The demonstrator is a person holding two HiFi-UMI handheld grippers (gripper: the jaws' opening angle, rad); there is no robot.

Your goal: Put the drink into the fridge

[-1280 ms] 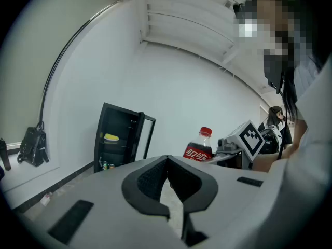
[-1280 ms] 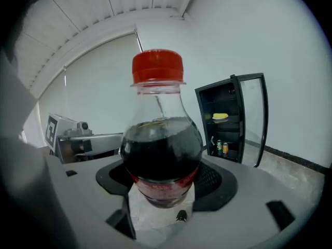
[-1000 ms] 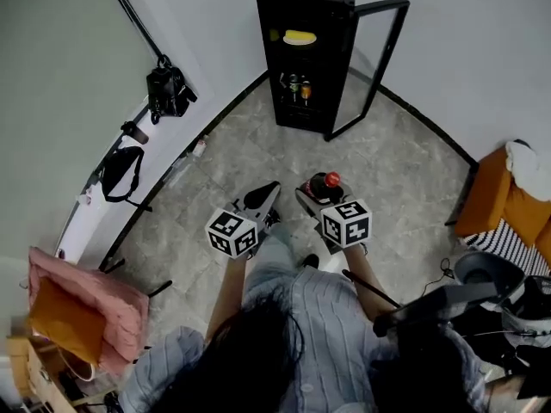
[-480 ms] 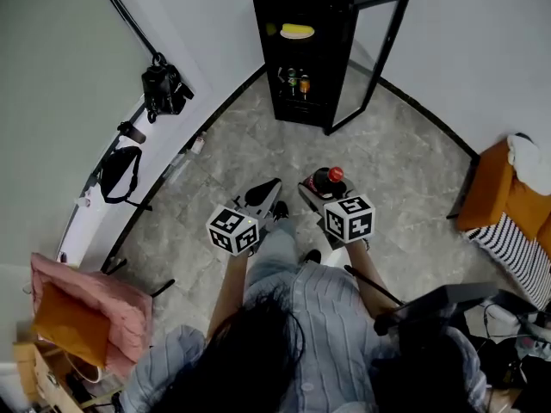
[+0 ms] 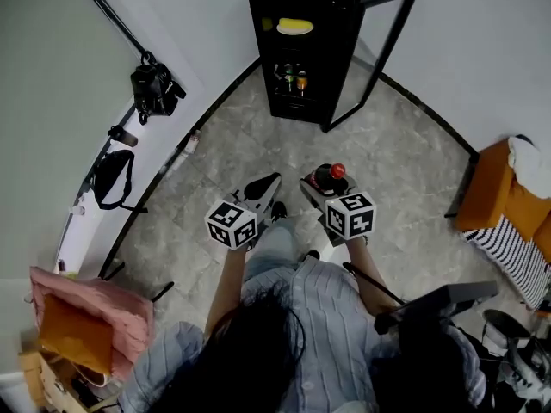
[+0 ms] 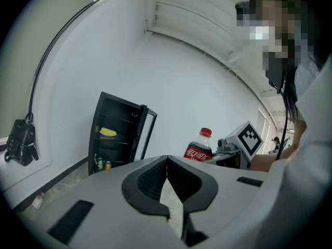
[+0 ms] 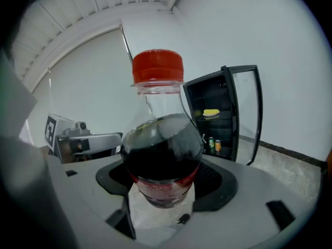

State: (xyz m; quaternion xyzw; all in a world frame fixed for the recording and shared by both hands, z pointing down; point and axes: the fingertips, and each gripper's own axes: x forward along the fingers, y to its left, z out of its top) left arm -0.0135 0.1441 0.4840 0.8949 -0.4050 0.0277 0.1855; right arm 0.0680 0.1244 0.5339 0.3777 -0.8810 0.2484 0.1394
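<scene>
A cola bottle (image 7: 161, 149) with a red cap and dark drink stands upright between the jaws of my right gripper (image 7: 165, 183), which is shut on it. In the head view the bottle (image 5: 327, 176) sits just ahead of the right gripper (image 5: 320, 189). My left gripper (image 5: 262, 188) is held beside it, shut with nothing in it; its jaws meet in the left gripper view (image 6: 167, 165). The black fridge (image 5: 301, 46) stands against the far wall with its glass door (image 5: 379, 54) swung open to the right. Cans (image 5: 293, 80) sit on a lower shelf, a yellow item (image 5: 295, 26) on an upper one.
A black camera (image 5: 151, 89) and a bag (image 5: 112, 179) hang on the left wall. A pink and orange chair (image 5: 77, 317) is at lower left. An orange seat (image 5: 499, 200) with striped cloth is at right. Grey stone floor (image 5: 387, 162) lies between me and the fridge.
The fridge has drawn slightly nearer and higher in the head view as I move forward. Both grippers keep their hold and spacing.
</scene>
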